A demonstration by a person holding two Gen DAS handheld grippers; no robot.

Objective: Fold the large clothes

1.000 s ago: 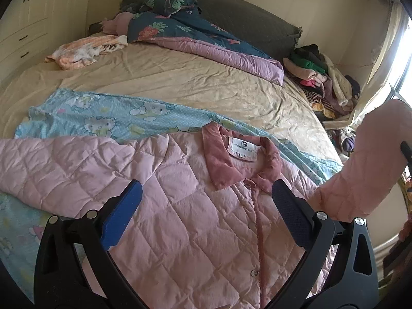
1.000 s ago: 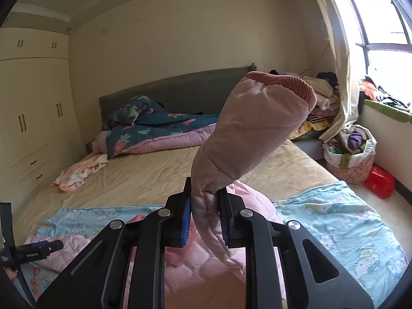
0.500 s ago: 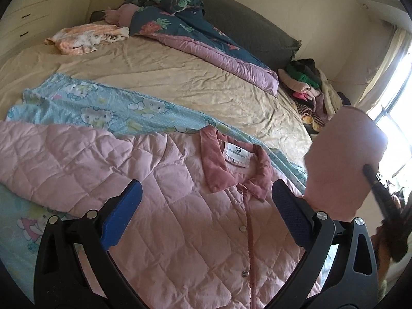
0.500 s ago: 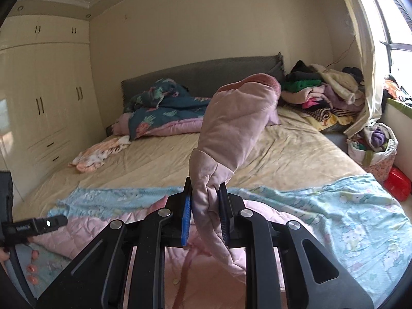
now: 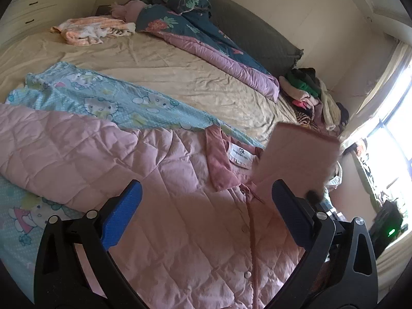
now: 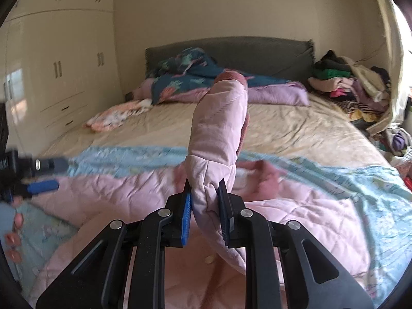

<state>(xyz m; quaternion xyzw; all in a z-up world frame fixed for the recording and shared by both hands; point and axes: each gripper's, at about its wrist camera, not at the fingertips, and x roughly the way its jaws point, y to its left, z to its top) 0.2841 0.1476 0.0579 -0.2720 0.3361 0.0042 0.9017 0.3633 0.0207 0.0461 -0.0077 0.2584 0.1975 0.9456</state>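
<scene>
A pink quilted jacket [image 5: 167, 206] lies front up on the bed, collar and label towards the headboard, its left sleeve stretched out flat. My right gripper [image 6: 206, 206] is shut on the jacket's right sleeve [image 6: 219, 134] and holds it upright above the jacket body; the sleeve also shows in the left wrist view [image 5: 296, 157]. My left gripper [image 5: 206, 213] is open and empty, hovering over the jacket's chest. It also appears at the left edge of the right wrist view [image 6: 43, 177].
A light blue cartoon-print sheet [image 5: 97, 100] lies under the jacket on the beige bed [image 5: 193, 77]. A dark floral quilt [image 5: 195, 28] and an orange garment [image 5: 87, 29] lie near the headboard. A clothes pile [image 6: 347, 87] sits at the right. Wardrobes [image 6: 59, 72] stand left.
My right gripper has carried the raised sleeve leftwards and lower, in over the jacket body. My left gripper has stayed open above the jacket, shifting slightly.
</scene>
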